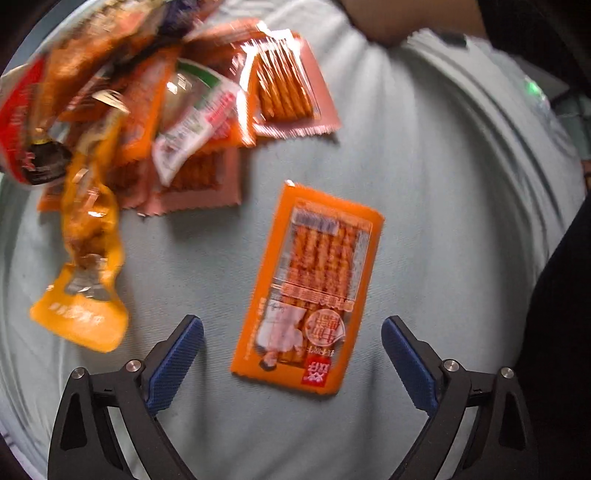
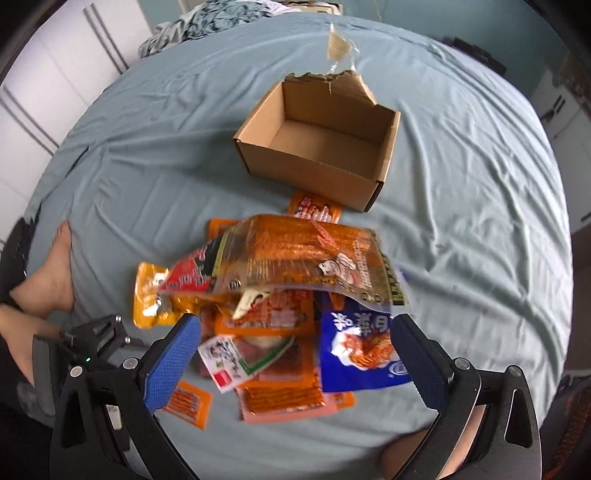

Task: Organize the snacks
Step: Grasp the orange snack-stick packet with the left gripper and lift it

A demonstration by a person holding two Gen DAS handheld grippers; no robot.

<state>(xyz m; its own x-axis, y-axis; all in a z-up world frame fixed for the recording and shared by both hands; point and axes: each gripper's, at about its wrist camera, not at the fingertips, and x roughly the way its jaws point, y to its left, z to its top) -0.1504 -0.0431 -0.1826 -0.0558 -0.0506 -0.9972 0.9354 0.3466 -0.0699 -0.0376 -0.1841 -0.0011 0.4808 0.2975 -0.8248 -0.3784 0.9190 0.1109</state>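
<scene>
A heap of snack packets (image 2: 280, 295) lies on a pale blue bed sheet (image 2: 461, 206), mostly orange, with one blue packet (image 2: 362, 350) and a large orange bag (image 2: 314, 258) on top. Behind it stands an open cardboard box (image 2: 321, 144) with nothing inside. My right gripper (image 2: 295, 350) hovers open over the near side of the heap. In the left wrist view a single flat orange packet (image 1: 308, 291) lies apart from the pile (image 1: 147, 110). My left gripper (image 1: 291, 350) is open just above it, one finger on each side of its near end.
A person's bare leg and foot (image 2: 48, 273) rest on the sheet at the left, beside the other gripper's body (image 2: 96, 339). A crumpled patterned blanket (image 2: 207, 26) lies at the far end of the bed. White cabinets (image 2: 55, 74) stand to the left.
</scene>
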